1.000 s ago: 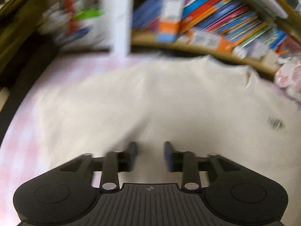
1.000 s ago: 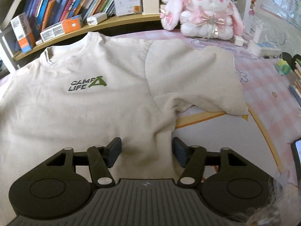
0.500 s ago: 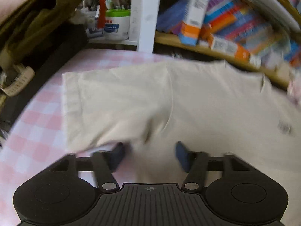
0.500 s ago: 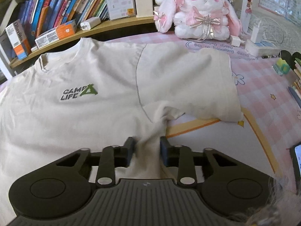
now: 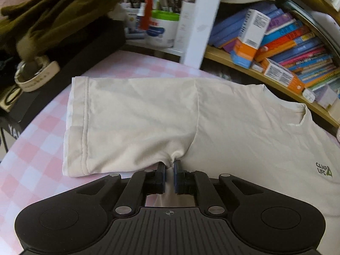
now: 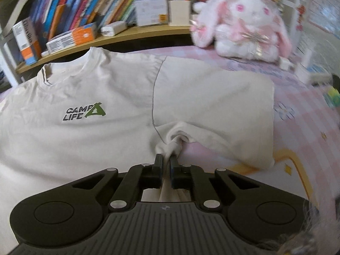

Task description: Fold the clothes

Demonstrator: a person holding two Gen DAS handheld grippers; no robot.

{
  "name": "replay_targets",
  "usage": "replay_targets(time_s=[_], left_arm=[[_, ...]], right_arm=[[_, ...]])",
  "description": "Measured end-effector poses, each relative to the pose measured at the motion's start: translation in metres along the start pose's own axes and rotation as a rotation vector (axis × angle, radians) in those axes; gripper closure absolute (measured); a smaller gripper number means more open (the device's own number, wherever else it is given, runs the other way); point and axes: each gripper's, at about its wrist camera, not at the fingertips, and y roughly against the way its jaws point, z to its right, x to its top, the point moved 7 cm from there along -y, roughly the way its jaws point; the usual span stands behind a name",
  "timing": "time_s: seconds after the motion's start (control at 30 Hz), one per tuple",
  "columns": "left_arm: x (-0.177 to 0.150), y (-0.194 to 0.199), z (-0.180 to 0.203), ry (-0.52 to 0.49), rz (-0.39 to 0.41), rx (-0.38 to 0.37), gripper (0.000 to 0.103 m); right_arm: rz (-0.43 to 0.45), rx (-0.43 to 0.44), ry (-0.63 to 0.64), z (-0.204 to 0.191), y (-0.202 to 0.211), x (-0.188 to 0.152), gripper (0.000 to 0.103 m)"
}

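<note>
- The T-shirt [image 5: 244,131] lies spread, front up, on the tabletop [image 5: 31,165].
- Left gripper [image 5: 169,169] pinches its left armpit.
- Right gripper [image 6: 166,161] pinches the right armpit; sleeves point outward, collar far.

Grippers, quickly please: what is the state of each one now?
Left gripper: closed, holding the T-shirt at the underarm.
Right gripper: closed, holding the T-shirt at the other underarm.

table: pink checked cloth [image 5: 31,148] on top
shirt: cream t-shirt [image 6: 106,85] lying flat in the middle, front up, sleeves out both sides
far right: plush bunny [image 6: 244,27] sitting near the shelf
</note>
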Motion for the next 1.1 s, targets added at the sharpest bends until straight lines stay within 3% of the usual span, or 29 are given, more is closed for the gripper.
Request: replay_targets(time_s=[0.37,0.43,0.5,0.57,0.63,0.77,1.1], left_arm=[[0.000,0.007,-0.001,-0.036,-0.002,-0.010,0.089],[-0.004,0.016,0.002,-0.085,0.004,-0.014,0.079],[-0.011,0.032,0.005,-0.144,0.019,-0.025,0.064],[-0.022,0.053,0.006,-0.188,0.046,-0.015,0.038],[-0.035,0.074,0.004,-0.217,0.070,0.000,0.032],[-0.069,0.109,-0.008,-0.207,0.068,0.041,0.031],[-0.139,0.152,-0.038,-0.105,0.018,0.119,0.031]], right_arm=[[0.001,0.023,0.035,-0.007,-0.006,0.010,0.096],[0.001,0.027,0.039,-0.008,-0.007,0.011,0.086],[0.003,0.043,0.043,-0.005,0.003,0.006,0.063],[0.006,0.063,0.046,-0.001,0.018,-0.004,0.058],[0.010,0.081,0.049,0.003,0.034,-0.014,0.047],[0.009,0.090,0.030,0.019,0.072,-0.046,0.040],[-0.062,0.092,0.014,0.055,0.131,-0.133,0.043]])
